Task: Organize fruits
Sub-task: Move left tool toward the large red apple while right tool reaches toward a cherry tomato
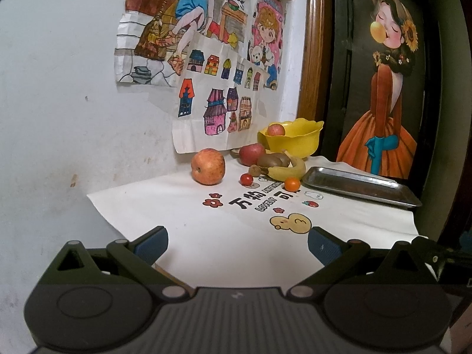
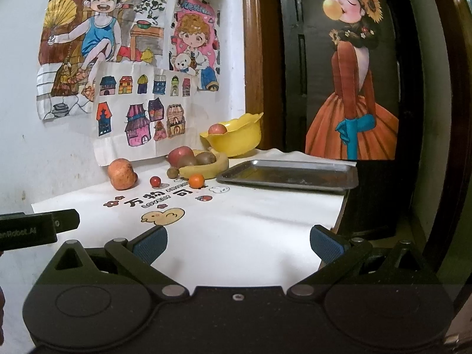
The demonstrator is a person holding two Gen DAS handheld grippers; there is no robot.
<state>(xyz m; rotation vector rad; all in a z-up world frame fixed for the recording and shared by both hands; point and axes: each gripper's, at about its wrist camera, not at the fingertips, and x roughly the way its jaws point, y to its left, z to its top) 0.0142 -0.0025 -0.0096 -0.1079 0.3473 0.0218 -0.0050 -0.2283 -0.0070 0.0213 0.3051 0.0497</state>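
Fruit lies at the far side of a white printed cloth (image 1: 212, 236). A large reddish apple (image 1: 207, 166) sits at the left, with a small red tomato (image 1: 246, 179) and a small orange (image 1: 292, 184) nearer me. Behind them a red apple (image 1: 251, 154), two kiwis (image 1: 273, 160) and a banana (image 1: 290, 168) cluster together. A yellow bowl (image 1: 298, 140) at the back holds another apple (image 1: 276, 129). A steel tray (image 1: 360, 185) lies at the right. My left gripper (image 1: 237, 243) and right gripper (image 2: 238, 243) are both open, empty, well short of the fruit.
A white wall with taped children's drawings (image 1: 206, 59) rises behind the fruit. A wooden frame (image 1: 314, 44) and a dark panel with a painted girl (image 1: 386, 88) stand at the right. The left gripper's body (image 2: 32, 227) shows at the right wrist view's left edge.
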